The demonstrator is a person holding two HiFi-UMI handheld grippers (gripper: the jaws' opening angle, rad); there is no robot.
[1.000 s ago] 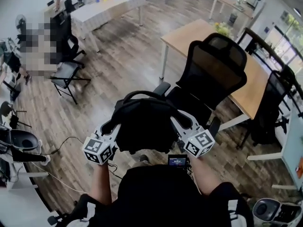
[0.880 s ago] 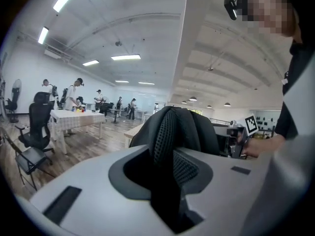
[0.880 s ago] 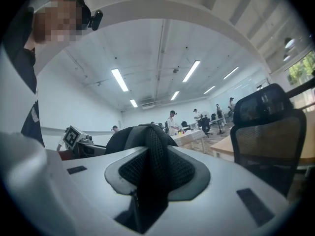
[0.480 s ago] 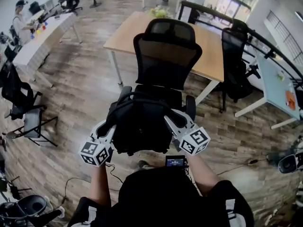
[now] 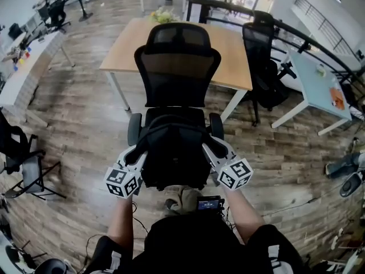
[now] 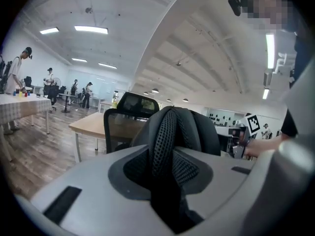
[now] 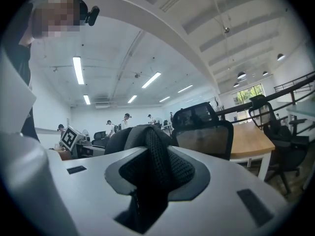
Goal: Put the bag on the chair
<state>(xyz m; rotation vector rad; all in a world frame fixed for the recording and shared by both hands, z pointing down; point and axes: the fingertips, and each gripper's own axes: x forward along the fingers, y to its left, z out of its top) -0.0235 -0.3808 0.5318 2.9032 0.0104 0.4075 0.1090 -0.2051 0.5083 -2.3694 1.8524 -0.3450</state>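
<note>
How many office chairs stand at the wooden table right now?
2. The near chair is on the wooden table's near side, straight ahead of the bag. The second chair is at its right end. Other chairs far off at the left may be partly hidden.

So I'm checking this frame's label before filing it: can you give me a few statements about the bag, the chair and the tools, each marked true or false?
1. The left tool and the right tool each grip a mesh strap of the bag. True.
2. The chair facing the person is white. False: it is black, with a mesh back.
3. A wooden table stands behind the chair. True.
4. The bag lies flat on the floor. False: it is held up by its straps, over the front of the chair's seat.
</note>
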